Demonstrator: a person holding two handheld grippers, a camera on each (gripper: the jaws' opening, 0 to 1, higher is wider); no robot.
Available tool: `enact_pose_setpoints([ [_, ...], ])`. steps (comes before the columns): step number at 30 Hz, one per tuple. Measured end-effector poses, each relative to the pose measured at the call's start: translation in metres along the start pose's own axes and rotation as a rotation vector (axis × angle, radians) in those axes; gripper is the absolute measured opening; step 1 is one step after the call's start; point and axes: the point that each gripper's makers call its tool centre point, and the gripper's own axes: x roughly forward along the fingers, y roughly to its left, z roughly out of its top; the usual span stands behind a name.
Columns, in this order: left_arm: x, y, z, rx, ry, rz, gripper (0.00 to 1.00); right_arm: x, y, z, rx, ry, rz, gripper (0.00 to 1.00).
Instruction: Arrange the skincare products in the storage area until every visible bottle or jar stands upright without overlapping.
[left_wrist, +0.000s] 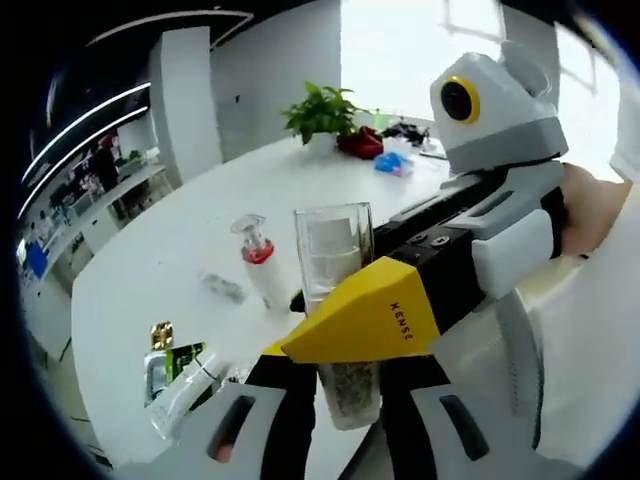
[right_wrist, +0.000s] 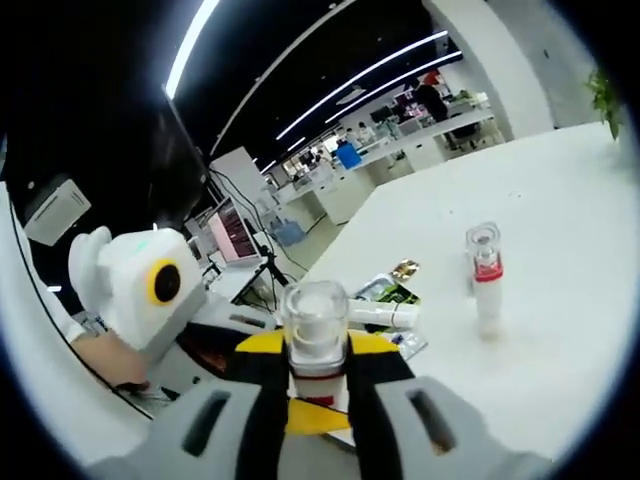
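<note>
Right gripper: jaws pinched on a clear-capped bottle, held upright between them, red band just visible below the cap. In the left gripper view the same bottle reads as a clear rectangular piece, with the right gripper reaching in from the right and its yellow jaw across it. Left gripper: the bottle's lower end sits between its jaws, but I can't tell whether they're actually pressing on it or only alongside.

Step in hand, my read: two-handed handling of this bottle, above the table's near edge, not yet set down. Next move calls for a bare patch of table, lowering it vertical, releasing without tipping.

Just past the grippers, near the table's edge: a lying white tube touching a green-and-gold packet; these overlap and still need sorting. Further in, the pump bottle, white with a red collar, stands upright, apart from the rest. Far edge: potted plant.
</note>
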Motion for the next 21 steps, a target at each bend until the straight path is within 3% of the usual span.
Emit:
enact_pose_setpoints([
  [10,-0.017,-0.014,0.016,-0.164,-0.150,-0.244,0.20,-0.007,0.024,0.013,-0.084,0.003,0.207,0.23],
  [21,-0.038,-0.021,0.038,-0.151,-0.238,-0.450,0.20,-0.015,0.042,0.031,-0.151,-0.007,0.342,0.23],
])
